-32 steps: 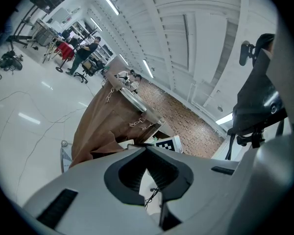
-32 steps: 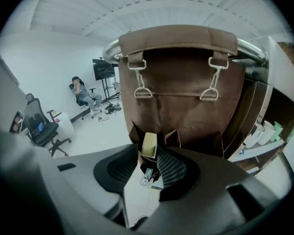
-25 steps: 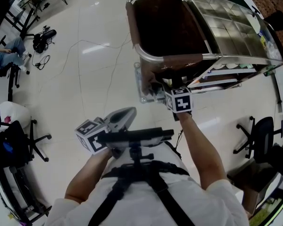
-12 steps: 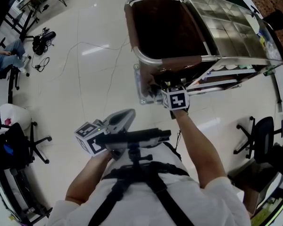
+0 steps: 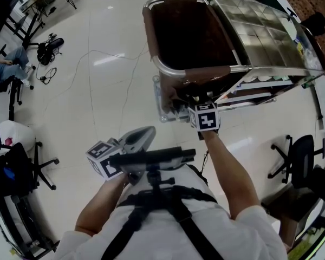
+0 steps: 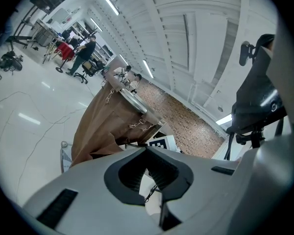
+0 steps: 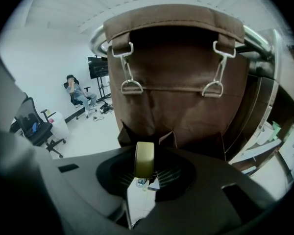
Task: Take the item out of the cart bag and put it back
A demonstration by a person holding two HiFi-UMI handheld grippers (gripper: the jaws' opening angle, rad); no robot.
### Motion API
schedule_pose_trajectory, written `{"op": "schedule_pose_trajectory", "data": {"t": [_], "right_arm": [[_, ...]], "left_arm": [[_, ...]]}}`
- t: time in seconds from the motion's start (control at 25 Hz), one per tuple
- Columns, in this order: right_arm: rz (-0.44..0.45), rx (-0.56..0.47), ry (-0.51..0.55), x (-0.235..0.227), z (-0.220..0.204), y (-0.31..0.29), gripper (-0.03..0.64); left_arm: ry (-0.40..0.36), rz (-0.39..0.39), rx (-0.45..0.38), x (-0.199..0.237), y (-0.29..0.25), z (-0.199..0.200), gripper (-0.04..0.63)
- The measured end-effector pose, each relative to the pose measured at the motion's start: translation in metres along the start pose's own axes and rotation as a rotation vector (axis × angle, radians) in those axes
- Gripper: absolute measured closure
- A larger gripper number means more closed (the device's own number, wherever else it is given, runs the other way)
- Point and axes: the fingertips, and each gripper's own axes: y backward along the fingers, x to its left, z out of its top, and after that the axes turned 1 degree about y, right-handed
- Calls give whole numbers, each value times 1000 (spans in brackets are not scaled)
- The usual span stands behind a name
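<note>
**Closing on the roll at the bag's front**

Right gripper [image 7: 145,166] is angled down at the brown bag [image 7: 176,97], under its near rim. Its jaws have just been closing, and they now pinch a yellowish roll [image 7: 144,158] that stands on edge between them. That roll sits outside the bag, just in front of its lower front panel. Left gripper [image 6: 147,154] hangs well back from the bag, by the person's chest, jaws closed together with nothing in them. Up top, the bag hangs from a metal rail [image 7: 99,39].
</note>
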Motion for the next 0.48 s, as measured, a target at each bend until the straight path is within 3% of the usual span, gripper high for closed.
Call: {"op": "schedule_pose_trajectory", "data": {"t": [0.48], "right_arm": [[5,-102,9,3,22,37,540]], "left_arm": [[-6,-12,-4,-4,-4,0,592]]}}
